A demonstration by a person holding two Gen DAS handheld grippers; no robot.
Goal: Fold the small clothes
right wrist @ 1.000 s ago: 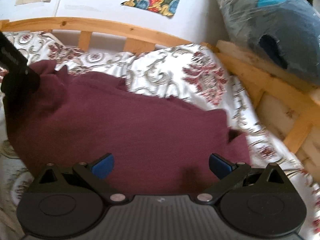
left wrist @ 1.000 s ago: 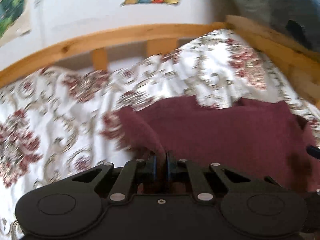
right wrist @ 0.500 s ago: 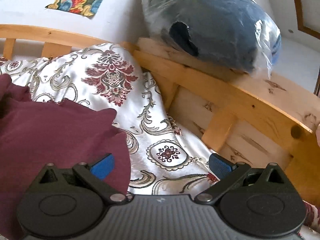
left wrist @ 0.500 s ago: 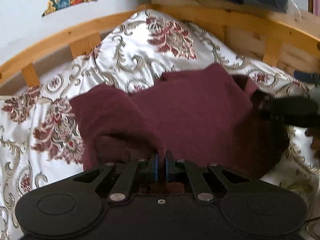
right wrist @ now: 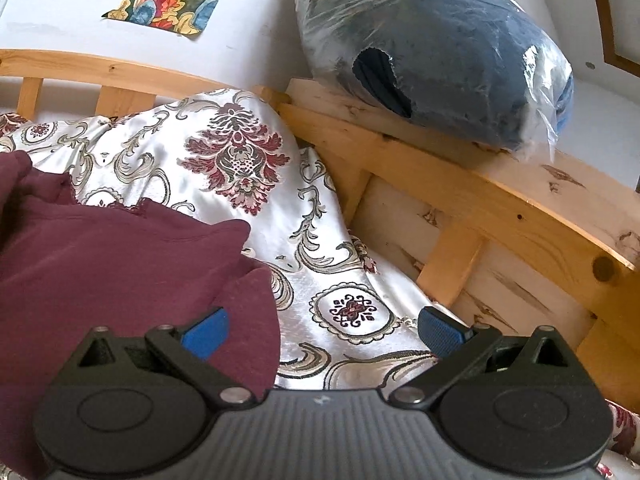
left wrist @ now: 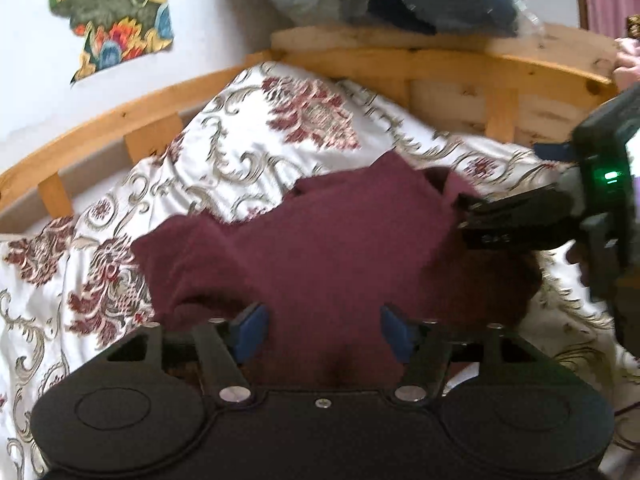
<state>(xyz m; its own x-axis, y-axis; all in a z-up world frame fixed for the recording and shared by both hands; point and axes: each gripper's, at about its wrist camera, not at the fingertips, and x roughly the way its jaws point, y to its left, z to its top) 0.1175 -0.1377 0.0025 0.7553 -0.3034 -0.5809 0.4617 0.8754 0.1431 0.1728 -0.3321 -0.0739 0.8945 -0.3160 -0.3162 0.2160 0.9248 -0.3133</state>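
Both of my black plastic grippers stand with their blue ribbed pads spread apart, holding nothing. My left gripper (left wrist: 324, 330) hovers over the soft, matte maroon knit garment (left wrist: 340, 248), which lies rumpled in thick folds on the glossy white satin bedspread (left wrist: 248, 152) woven with dark red floral medallions and grey scrolls. My right gripper (right wrist: 324, 334) straddles the garment's right edge, one pad over cloth, the other over bare satin. Seen from the left, its body leans in over the garment's right side. Beyond runs the knotty pine slatted bed rail (right wrist: 460, 200), with a crinkled clear plastic bag of dark blue fabric (right wrist: 440, 48) resting on it.
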